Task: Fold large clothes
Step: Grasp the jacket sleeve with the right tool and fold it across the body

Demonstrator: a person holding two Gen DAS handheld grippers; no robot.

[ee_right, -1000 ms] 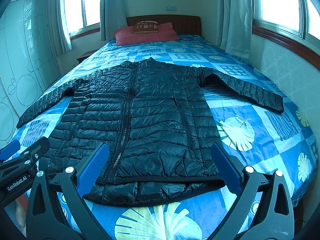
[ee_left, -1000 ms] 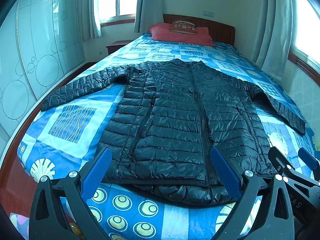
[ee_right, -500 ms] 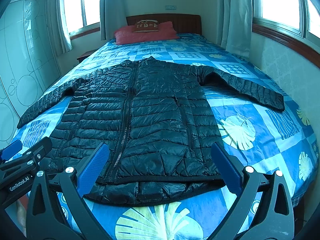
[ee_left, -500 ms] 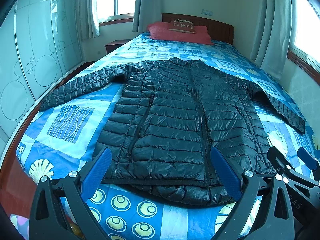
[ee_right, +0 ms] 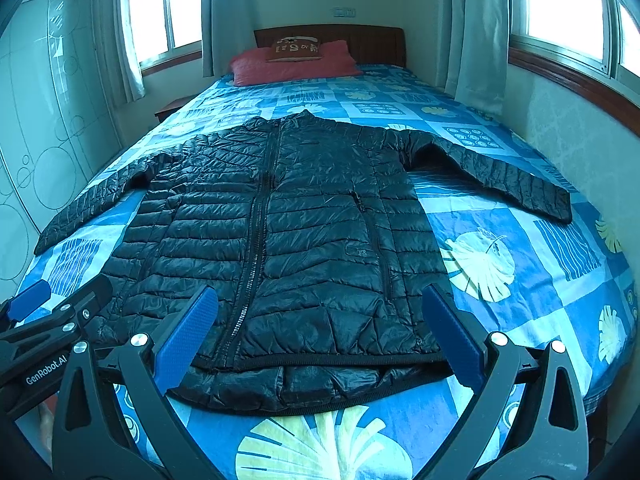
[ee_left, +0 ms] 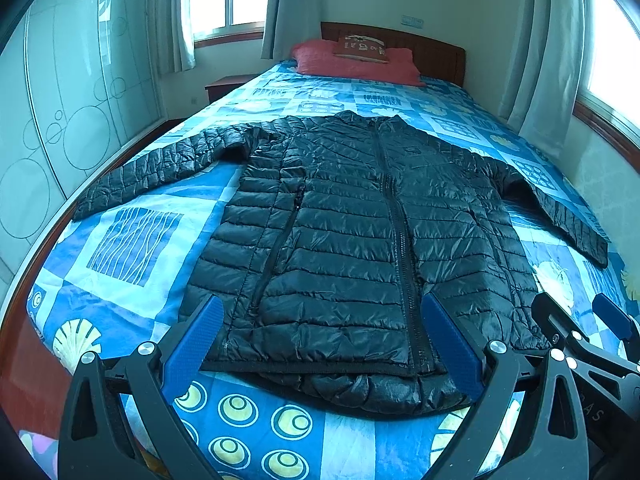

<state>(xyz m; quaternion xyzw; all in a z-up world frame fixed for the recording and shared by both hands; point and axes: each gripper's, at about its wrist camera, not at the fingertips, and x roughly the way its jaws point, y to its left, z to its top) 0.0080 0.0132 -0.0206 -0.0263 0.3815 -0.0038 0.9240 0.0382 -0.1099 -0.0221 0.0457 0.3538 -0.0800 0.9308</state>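
Room: bedroom, curtained windows on two walls, sliding wardrobe doors [ee_left: 60, 128] with circle pattern along the left side, small wooden nightstand [ee_left: 228, 84] beside the headboard.

Surface: bed [ee_left: 132, 240] under a blue patchwork quilt with shell and leaf prints; red pillow [ee_right: 292, 62] at the head, a small brown cushion [ee_right: 294, 49] on top of it.

Task item: black quilted puffer jacket [ee_left: 360, 232], front up, zipped, laid flat mid-bed, both sleeves spread outward, hem nearest the foot, back hem peeking out below the front one.

Left gripper [ee_left: 320, 344]: fingers spread wide, empty, hovering just short of the hem.

Right gripper [ee_right: 316, 340]: fingers likewise wide apart, holding nothing, beside the left one at the hem.

Step, as judged: start of folding; nothing folded yet. Next move probably calls for reaching out to a sleeve or side edge, pinching the slippery shell firmly, and carrying it across the body.
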